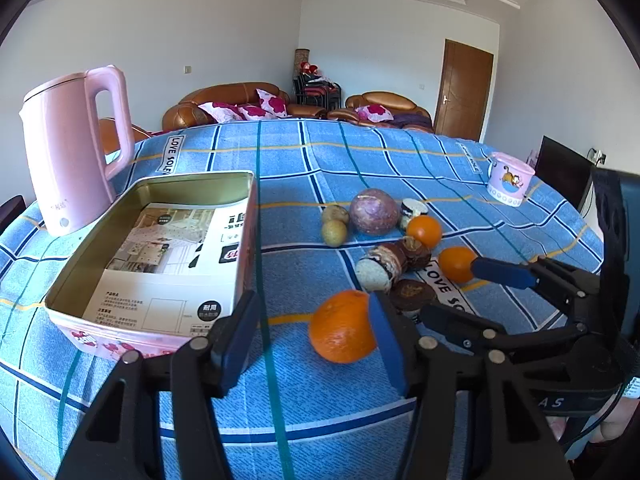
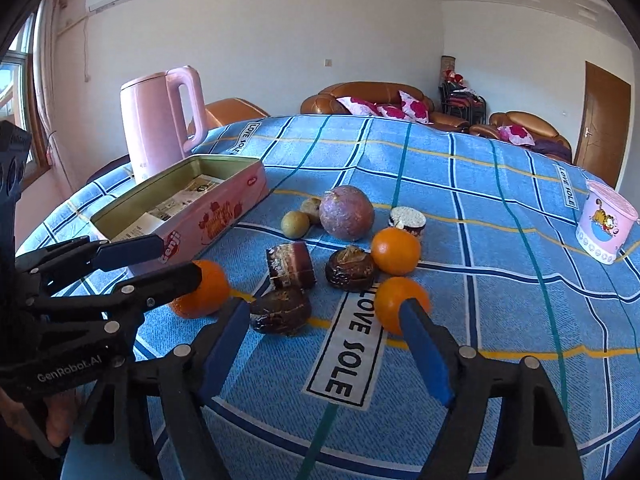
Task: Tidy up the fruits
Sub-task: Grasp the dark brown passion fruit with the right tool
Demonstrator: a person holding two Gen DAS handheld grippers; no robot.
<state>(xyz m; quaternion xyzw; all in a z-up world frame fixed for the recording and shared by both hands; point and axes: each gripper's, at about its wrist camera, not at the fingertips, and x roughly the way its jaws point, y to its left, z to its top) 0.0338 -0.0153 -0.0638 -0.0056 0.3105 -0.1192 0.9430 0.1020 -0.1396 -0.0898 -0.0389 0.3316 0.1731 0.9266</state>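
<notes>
- Right now, in the left wrist view, my left tongs [image 1: 316,344] stand spread with nothing pinched; the near orange [image 1: 340,328] sits on the blue cloth [image 1: 320,168] against the outer face of the right-hand pad, not between the pads.
- So that orange lies just right of my gap, and the open tin [image 1: 152,248] lies ahead to the left. I judge I must shift right before closing.
- In the same view my right tongs [image 1: 452,288] come in from the right, one pad tip at the second orange [image 1: 456,264].
- In the right wrist view, my right tongs [image 2: 332,344] are also spread and empty; that second orange [image 2: 396,300] sits at the tip of the right-hand pad, right of the gap.
- The left tongs [image 2: 176,260] are nearer the tin [image 2: 224,200], so I'd load from that side.
</notes>
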